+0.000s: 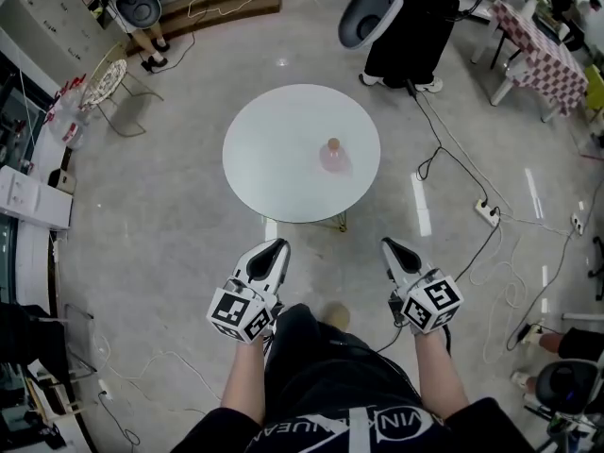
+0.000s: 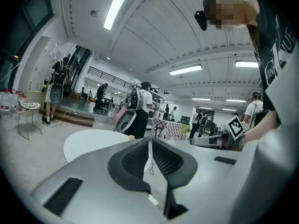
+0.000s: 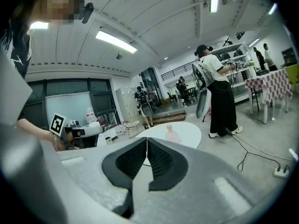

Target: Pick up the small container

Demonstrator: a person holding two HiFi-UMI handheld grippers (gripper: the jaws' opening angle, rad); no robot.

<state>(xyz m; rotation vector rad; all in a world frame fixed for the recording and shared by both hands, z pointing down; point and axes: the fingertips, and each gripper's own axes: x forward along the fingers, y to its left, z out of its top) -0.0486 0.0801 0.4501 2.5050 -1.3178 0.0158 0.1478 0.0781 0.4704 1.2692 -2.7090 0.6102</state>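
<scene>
White lettering on the person's black shirt [image 1: 396, 425] (partly cut off) is unreadable.

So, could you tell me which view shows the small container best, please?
The head view: the small container stands whole and unobstructed on the white table, seen from above. The right gripper view shows it small and distant, side-on; in the left gripper view, the left gripper hides nearly all of it.

A round white tabletop [image 1: 274, 159] stands on the grey floor [image 1: 170, 243]. A black cable [image 1: 459, 159] runs to a white power strip [image 1: 487, 212] (right of the tabletop). A wire chair [image 1: 104, 83] stands far left, and a checkered table [image 1: 545, 62] far right.
</scene>
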